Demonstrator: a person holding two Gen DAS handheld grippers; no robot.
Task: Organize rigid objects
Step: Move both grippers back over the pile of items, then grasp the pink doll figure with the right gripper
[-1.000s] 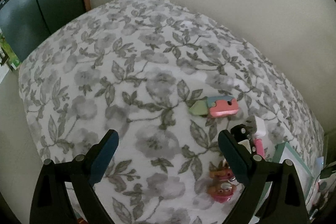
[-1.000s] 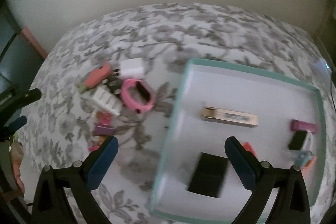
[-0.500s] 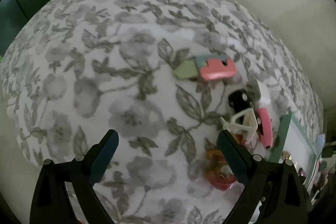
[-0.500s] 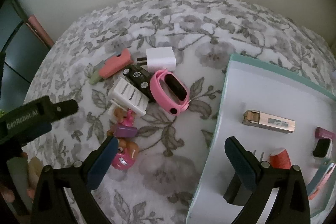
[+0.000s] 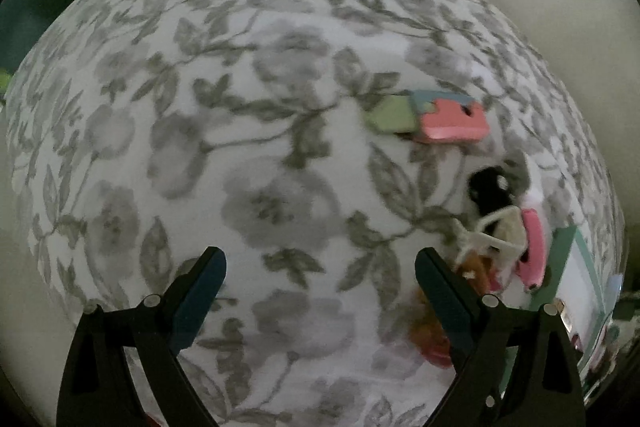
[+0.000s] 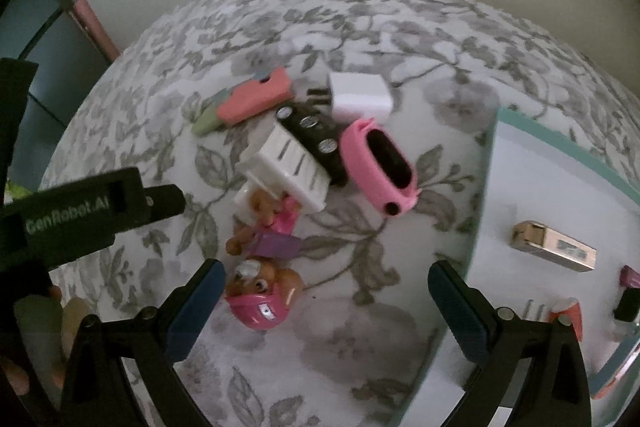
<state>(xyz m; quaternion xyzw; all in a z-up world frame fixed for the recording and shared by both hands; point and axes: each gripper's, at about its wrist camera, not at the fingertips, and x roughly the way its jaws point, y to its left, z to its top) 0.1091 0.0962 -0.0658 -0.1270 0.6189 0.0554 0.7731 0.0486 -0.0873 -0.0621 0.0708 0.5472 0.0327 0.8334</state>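
On the floral cloth [image 6: 360, 27] just left of the teal-rimmed tray [image 6: 560, 141], the little pile waits: pink watch [image 6: 378, 167], white charger [image 6: 360, 97], black remote [image 6: 316, 143], toy figures [image 6: 260, 291]. Both my right tongs [image 6: 322, 301] and left tongs [image 5: 318, 285] are spread wide, holding nothing. I'd pick the watch, an outer piece, straddle its narrow sides, squeeze without nudging the neighbours.

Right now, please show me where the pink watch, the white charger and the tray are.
pink watch [image 6: 378, 167], right wrist view, on its pink case
white charger [image 6: 360, 95], right wrist view, on its front face
tray [image 6: 484, 227], right wrist view, on its teal rim
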